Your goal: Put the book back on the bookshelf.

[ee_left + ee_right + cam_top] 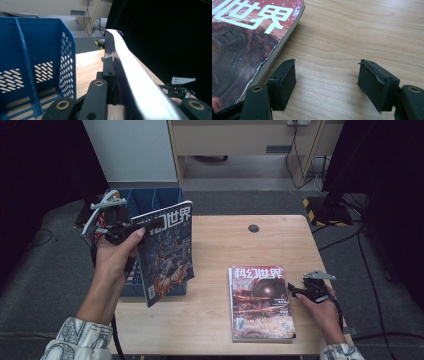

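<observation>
A dark blue magazine is held upright over the table's left side, in front of a blue file rack. My left gripper is shut on its top left corner. In the left gripper view the magazine's pale page edge runs away from the left gripper, with the rack to its left. A red magazine lies flat on the table at the right. My right gripper rests beside its right edge, open, with bare wood between the pads and the red magazine to one side.
The wooden table has a small round cable hole near its far edge. The rack has several upright compartments and stands at the table's left edge. Cables and a dark stand lie on the floor beyond the right corner.
</observation>
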Action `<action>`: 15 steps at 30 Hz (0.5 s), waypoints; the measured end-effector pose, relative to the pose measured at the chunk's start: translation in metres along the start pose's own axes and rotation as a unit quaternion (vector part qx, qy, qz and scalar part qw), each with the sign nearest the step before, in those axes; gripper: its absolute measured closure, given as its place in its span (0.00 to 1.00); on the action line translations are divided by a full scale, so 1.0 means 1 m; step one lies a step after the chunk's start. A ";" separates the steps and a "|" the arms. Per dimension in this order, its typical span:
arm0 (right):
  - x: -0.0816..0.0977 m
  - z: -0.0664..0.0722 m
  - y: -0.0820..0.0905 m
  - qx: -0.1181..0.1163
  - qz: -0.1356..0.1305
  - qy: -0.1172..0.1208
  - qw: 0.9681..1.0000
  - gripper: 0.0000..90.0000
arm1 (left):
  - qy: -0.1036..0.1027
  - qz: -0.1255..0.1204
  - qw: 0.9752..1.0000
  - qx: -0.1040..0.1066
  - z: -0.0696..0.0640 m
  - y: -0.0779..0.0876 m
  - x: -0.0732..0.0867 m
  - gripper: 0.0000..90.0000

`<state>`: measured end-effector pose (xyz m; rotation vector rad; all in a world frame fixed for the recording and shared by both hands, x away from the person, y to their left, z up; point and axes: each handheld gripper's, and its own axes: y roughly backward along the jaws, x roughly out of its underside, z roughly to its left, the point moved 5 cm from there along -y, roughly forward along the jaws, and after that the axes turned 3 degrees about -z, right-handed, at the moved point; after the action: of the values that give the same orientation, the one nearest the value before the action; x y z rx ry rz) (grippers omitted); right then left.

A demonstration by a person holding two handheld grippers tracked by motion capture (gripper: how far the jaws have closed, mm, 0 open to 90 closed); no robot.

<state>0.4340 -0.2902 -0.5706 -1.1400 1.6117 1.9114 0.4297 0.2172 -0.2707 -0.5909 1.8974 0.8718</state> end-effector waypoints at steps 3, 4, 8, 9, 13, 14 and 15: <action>0.000 0.000 0.000 0.000 -0.001 -0.002 1.000 0.34 | 0.003 -0.003 1.000 -0.004 0.004 0.007 -0.001 0.91; 0.000 0.000 0.000 0.000 -0.001 -0.002 1.000 0.34 | 0.004 -0.004 1.000 -0.005 0.005 0.009 -0.001 0.91; 0.000 0.000 0.000 0.000 -0.001 -0.001 1.000 0.34 | 0.008 -0.008 1.000 -0.011 0.011 0.016 -0.002 0.91; 0.000 0.000 0.000 0.000 -0.002 0.000 1.000 0.33 | 0.008 -0.009 1.000 -0.012 0.012 0.018 -0.002 0.91; 0.000 0.000 0.000 0.000 -0.002 0.000 1.000 0.33 | 0.014 -0.016 1.000 -0.018 0.018 0.027 -0.006 0.91; 0.000 0.000 0.000 0.000 -0.002 0.000 1.000 0.33 | 0.012 -0.017 1.000 -0.022 0.019 0.029 -0.007 0.91; 0.000 0.000 0.000 0.000 -0.002 0.000 1.000 0.33 | 0.011 -0.017 1.000 -0.024 0.019 0.031 -0.008 0.91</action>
<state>0.4344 -0.2898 -0.5706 -1.1407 1.6094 1.9088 0.4222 0.2519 -0.2597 -0.6621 1.8846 0.8949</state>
